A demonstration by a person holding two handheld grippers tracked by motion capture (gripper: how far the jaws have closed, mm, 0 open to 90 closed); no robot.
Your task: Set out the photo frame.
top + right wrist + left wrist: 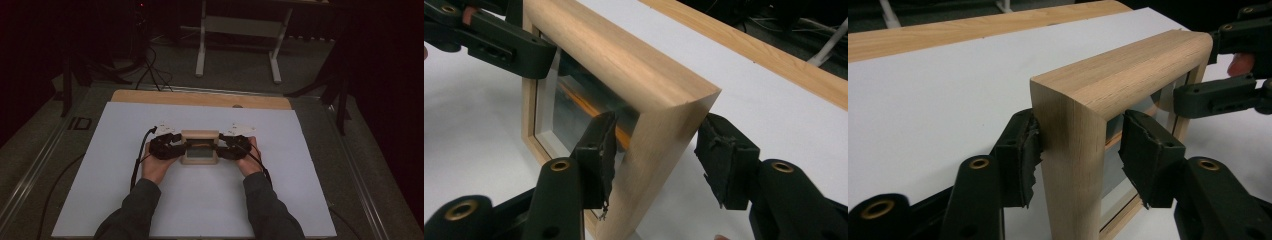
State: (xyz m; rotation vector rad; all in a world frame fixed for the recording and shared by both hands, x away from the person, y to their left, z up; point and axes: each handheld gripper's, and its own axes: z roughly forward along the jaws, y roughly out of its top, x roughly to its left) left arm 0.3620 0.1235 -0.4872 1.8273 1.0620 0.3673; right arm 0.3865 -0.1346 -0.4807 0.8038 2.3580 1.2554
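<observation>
A light wooden picture frame [200, 147] with a glass pane stands upright on the white sheet [200, 210]. My left gripper [175, 147] straddles its left upright and my right gripper [225, 149] straddles the right one. In the left gripper view the frame's corner [1128, 75] sits between the jaws of the left gripper [1080, 150]. One pad [1023, 150] rests against the wood and the other pad [1148, 155] stands off it. In the right gripper view the frame [624, 60] lies between the open jaws of the right gripper [661, 150], with a small gap at each pad.
The white sheet covers a wooden tabletop [200, 99], bare along its far edge. Beyond it, on the floor, stand a white metal stand [240, 30] and dark cables [150, 70]. Black cables trail from both grippers past the person's sleeves.
</observation>
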